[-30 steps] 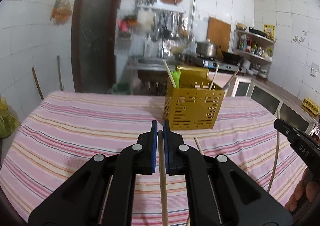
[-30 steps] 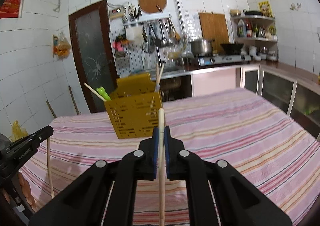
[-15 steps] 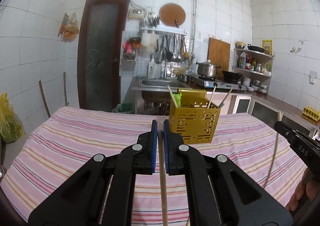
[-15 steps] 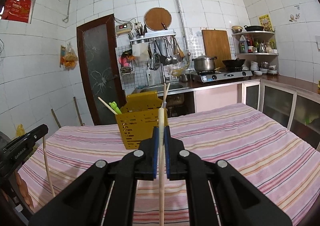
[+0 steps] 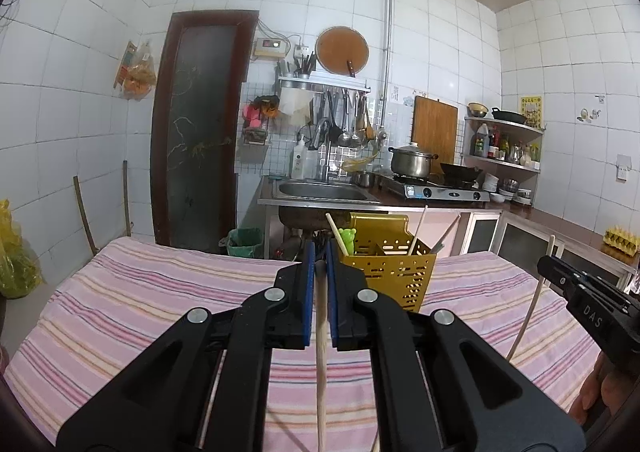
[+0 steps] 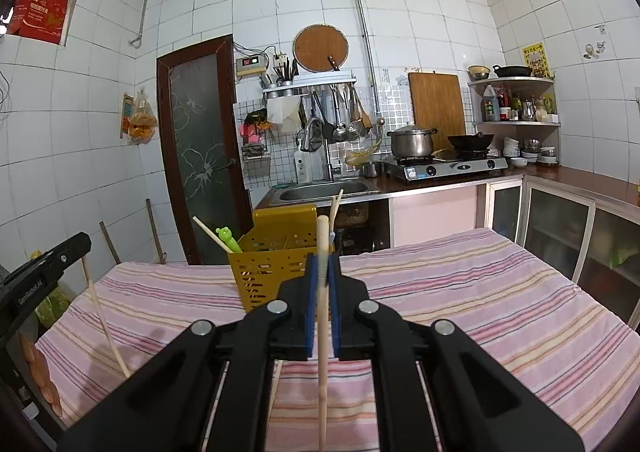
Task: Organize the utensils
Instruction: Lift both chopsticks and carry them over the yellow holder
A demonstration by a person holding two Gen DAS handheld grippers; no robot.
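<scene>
A yellow perforated utensil holder (image 5: 386,276) stands on the striped table (image 5: 160,292), holding several chopsticks and a green-topped utensil (image 5: 347,238). It also shows in the right wrist view (image 6: 272,264). My left gripper (image 5: 319,256) is shut on a wooden chopstick (image 5: 320,352), held above the table short of the holder. My right gripper (image 6: 323,264) is shut on another wooden chopstick (image 6: 322,312), its end sticking up past the fingertips. Each gripper shows at the edge of the other's view, the right one (image 5: 580,292) and the left one (image 6: 44,268), with its chopstick hanging down.
The table is covered with a pink striped cloth (image 6: 480,292). Behind it are a sink (image 5: 320,192), a stove with a pot (image 5: 412,164), wall shelves (image 6: 516,100) and a dark door (image 5: 196,124). A loose chopstick (image 6: 276,380) lies on the cloth under the right gripper.
Both grippers have lifted and tilted up with their chopsticks still held. The holder now appears lower and farther off in both views.
</scene>
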